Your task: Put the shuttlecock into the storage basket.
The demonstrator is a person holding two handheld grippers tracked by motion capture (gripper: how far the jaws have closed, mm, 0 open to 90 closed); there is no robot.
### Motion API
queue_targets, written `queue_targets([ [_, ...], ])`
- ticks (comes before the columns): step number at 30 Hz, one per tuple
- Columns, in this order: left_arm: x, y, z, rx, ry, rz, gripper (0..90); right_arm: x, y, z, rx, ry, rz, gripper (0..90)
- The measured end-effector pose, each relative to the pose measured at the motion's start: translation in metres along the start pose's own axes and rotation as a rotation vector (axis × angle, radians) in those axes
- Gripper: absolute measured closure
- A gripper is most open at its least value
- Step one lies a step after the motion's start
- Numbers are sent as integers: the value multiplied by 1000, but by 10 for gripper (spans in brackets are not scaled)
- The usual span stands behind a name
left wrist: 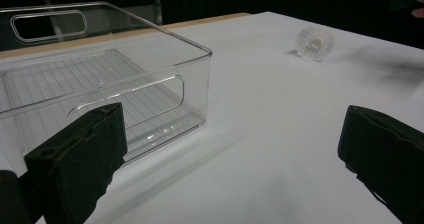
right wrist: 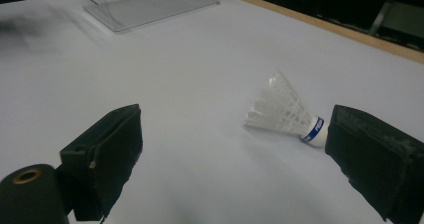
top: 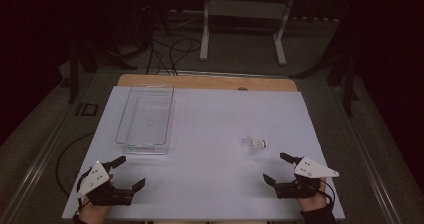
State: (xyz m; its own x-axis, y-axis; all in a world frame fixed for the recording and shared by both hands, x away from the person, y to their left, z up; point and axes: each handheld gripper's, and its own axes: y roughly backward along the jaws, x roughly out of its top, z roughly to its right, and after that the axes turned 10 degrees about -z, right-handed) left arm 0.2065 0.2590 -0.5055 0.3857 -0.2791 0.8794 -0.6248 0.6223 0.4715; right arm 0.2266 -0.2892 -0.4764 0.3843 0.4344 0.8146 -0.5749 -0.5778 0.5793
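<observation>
A white shuttlecock [top: 254, 144] with a blue band on its cork lies on its side on the white table [top: 210, 134], right of centre. It lies just beyond my right gripper [top: 279, 168], whose jaws stand wide open and empty; in the right gripper view the shuttlecock [right wrist: 287, 115] rests near the right jaw, cork toward it. A clear plastic bin [top: 146, 117] stands empty at the left. My left gripper [top: 129, 172] is open near the front left edge, just short of the bin [left wrist: 95, 79]. The shuttlecock [left wrist: 314, 43] lies far off in the left gripper view.
A wooden strip [top: 207, 82] runs along the table's far edge. Beyond it stand a white metal frame [top: 245, 21] and cables [top: 167, 51] on the dark floor. Bare tabletop lies between the bin and the shuttlecock.
</observation>
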Motion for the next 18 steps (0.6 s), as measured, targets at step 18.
queue_targets([
  [18,0,0,0,-5,2,-2,1,17,4,1,54,73,-104,83],
])
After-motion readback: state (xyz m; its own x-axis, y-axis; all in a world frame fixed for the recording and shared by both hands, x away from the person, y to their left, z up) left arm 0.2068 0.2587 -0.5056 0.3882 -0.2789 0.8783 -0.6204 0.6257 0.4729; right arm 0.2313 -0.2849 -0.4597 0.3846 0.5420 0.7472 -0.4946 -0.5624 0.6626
